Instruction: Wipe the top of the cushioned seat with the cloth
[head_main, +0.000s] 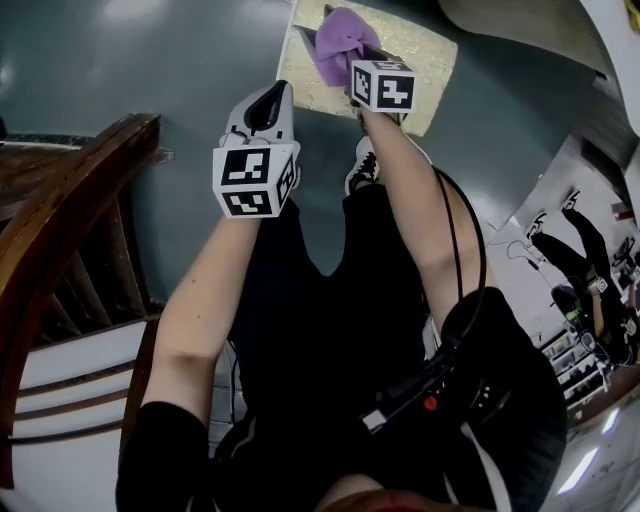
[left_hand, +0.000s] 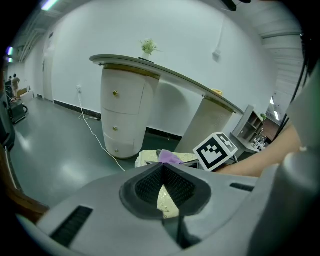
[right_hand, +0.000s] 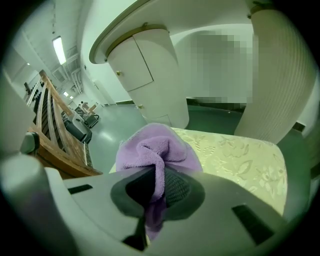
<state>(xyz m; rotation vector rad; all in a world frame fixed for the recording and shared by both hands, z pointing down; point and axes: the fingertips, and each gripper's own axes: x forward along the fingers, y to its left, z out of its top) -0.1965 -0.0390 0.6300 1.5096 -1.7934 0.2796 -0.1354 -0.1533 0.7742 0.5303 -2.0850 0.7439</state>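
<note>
Near the left edge of the cushioned seat (head_main: 425, 60), the right gripper (right_hand: 157, 175) clamps the cloth (right_hand: 155, 147); the left gripper (left_hand: 162, 172), jaws together and empty, hangs over open floor (head_main: 120, 60).

The cloth (head_main: 340, 45) sits on the cushioned seat's (head_main: 432, 60) left part, between the right gripper's (right_hand: 157, 186) jaws. The left gripper (left_hand: 163, 175) hangs nearer, left of the seat, over the floor (head_main: 150, 60). A wooden chair (head_main: 70, 220) stands farther left.
</note>
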